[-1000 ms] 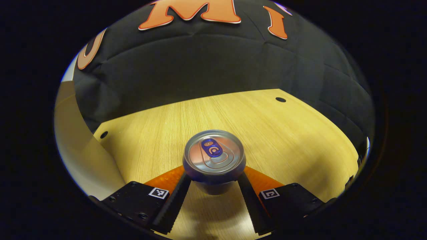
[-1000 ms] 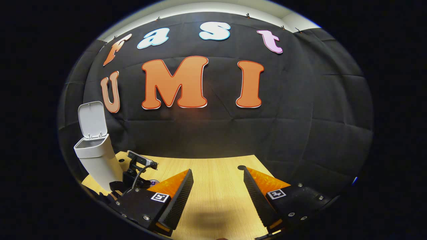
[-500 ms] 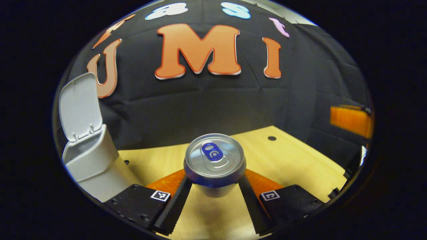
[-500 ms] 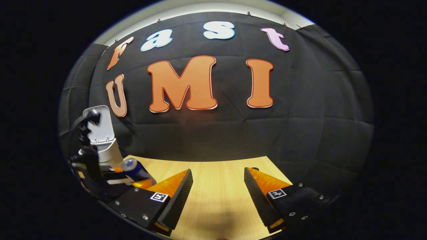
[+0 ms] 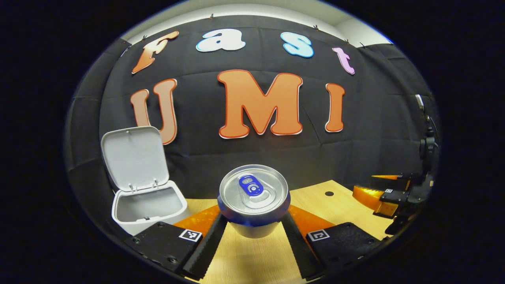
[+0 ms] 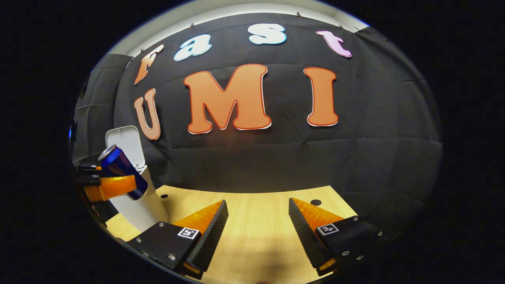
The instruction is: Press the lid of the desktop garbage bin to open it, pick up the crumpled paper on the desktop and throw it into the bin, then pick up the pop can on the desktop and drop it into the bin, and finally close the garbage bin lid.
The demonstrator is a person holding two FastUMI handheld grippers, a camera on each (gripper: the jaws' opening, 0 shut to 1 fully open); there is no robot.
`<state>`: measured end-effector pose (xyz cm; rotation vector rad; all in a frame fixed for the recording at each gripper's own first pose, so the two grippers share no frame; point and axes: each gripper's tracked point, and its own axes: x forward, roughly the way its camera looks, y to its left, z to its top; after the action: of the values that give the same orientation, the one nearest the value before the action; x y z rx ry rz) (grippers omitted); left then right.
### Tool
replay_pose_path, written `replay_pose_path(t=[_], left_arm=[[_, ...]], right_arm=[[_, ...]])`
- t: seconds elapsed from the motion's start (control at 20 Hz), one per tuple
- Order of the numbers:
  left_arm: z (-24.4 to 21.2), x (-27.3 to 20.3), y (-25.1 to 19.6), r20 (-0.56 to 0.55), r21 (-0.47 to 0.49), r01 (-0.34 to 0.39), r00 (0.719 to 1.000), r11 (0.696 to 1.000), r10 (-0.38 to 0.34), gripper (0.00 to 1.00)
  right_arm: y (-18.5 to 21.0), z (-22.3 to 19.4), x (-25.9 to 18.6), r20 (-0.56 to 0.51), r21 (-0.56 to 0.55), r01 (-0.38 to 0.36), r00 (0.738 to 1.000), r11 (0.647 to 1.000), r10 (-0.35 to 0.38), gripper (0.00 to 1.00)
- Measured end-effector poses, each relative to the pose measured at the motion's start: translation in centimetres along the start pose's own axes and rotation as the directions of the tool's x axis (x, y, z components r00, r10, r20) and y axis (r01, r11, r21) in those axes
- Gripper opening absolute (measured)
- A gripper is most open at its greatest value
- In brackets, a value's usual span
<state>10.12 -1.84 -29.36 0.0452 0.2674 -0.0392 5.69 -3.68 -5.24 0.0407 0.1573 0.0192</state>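
A blue pop can (image 5: 253, 199) with a silver top is held upright in my left gripper (image 5: 254, 230), both fingers pressing its sides, lifted above the wooden table (image 5: 252, 260). The white bin (image 5: 148, 205) stands to the left with its lid (image 5: 134, 157) hinged up and its mouth showing. In the right gripper view, the can (image 6: 122, 171) hangs tilted in front of the bin (image 6: 138, 205), level with the raised lid (image 6: 124, 144), in the left gripper (image 6: 110, 185). My right gripper (image 6: 258, 215) is open over the table, with nothing between its fingers. It also appears far right as the right gripper (image 5: 388, 193).
The table (image 6: 256, 244) has small round holes near its back edge (image 6: 315, 202). The black cloth wall rises close behind the table. Open tabletop lies between the bin and the right gripper.
My left gripper has raised the can off the table and swung toward the bin, whose open mouth has come into view. The right gripper stayed open and drifted slightly.
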Motion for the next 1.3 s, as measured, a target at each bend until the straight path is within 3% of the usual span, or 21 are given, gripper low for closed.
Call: replay_pose_path(t=[0.3, 0.5, 0.8, 1.05, 1.3], left_arm=[[4.1, -3.9, 5.2, 0.063, -0.019, -0.123, 0.99, 0.992, 0.124, 0.81], [5.8, -4.2, 11.1, 0.089, -0.023, -0.24, 0.966, 0.97, 0.241, 0.84], [6.4, -3.2, 18.6, 0.101, -0.066, -0.352, 0.928, 0.934, 0.357, 0.81], [3.9, 0.0, 22.3, 0.092, -0.106, -0.364, 0.923, 0.925, 0.374, 0.81], [2.8, 2.0, 23.9, 0.076, -0.085, -0.374, 0.922, 0.923, 0.38, 0.82]], right_arm=[[1.7, 0.0, 0.9, -0.001, -0.018, -0.049, 0.999, 0.999, 0.049, 0.92], [2.2, 0.1, 1.3, 0.0, -0.023, -0.058, 0.998, 0.998, 0.058, 0.92], [2.0, -0.2, 1.2, -0.008, -0.027, -0.045, 0.999, 0.999, 0.045, 0.92], [1.5, -0.4, 0.9, -0.018, -0.026, -0.025, 1.0, 0.999, 0.025, 0.92], [0.8, -0.5, 0.4, -0.02, -0.031, -0.003, 1.0, 1.0, 0.002, 0.92]])
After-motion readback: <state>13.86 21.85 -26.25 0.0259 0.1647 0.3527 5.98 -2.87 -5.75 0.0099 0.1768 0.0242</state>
